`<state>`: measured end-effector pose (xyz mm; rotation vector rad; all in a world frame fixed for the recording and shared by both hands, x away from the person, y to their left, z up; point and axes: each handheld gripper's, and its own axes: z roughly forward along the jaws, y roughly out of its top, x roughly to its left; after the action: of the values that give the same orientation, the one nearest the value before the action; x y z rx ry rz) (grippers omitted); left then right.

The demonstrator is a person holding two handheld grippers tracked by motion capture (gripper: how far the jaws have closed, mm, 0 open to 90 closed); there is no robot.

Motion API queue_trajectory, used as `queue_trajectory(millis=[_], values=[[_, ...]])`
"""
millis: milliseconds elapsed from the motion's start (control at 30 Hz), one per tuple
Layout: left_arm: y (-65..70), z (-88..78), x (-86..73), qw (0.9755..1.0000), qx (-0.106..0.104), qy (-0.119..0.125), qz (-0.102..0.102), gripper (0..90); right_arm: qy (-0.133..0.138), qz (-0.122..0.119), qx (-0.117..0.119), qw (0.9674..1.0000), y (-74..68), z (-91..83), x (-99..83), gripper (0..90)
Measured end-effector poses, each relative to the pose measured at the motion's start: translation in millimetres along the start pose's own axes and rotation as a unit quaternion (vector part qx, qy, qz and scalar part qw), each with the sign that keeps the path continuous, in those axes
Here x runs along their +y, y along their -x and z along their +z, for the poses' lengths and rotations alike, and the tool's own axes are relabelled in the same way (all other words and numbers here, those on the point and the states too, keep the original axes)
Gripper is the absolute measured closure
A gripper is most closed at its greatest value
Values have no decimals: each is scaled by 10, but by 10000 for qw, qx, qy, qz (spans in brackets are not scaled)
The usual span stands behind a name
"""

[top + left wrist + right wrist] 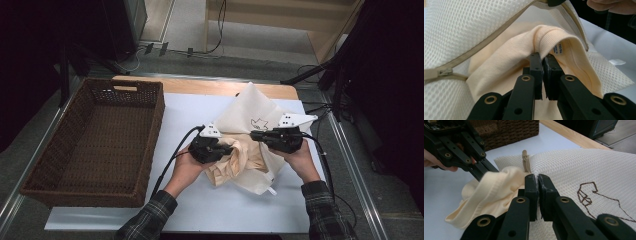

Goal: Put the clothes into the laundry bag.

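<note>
A white mesh laundry bag (252, 111) with a brown stitched figure lies on the white table cover. A pale yellow garment (235, 162) bulges from its open zippered mouth. My left gripper (227, 149) is shut on the garment's ribbed collar (549, 37), close to a small label (557, 48). The bag's mesh (461, 25) and its zipper pull (442, 73) arch over the garment (506, 52). My right gripper (537, 178) is shut on the mesh bag's edge (579, 167) beside the zipper (525, 161). The garment (491, 192) spills out to its left.
A dark brown wicker basket (55, 150) stands at the left of the table, with nothing visible inside. A white sheet (180, 200) covers the wooden tabletop. Dark stands and cables surround the table's far and right sides.
</note>
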<state>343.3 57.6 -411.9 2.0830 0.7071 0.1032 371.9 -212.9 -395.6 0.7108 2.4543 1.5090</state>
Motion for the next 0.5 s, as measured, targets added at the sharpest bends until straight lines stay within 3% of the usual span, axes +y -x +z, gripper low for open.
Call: queue_trajectory(millis=[500], values=[[15,263,200,9999,-25,-81,90,872,96,36,11,9999,3,-35,27,870]])
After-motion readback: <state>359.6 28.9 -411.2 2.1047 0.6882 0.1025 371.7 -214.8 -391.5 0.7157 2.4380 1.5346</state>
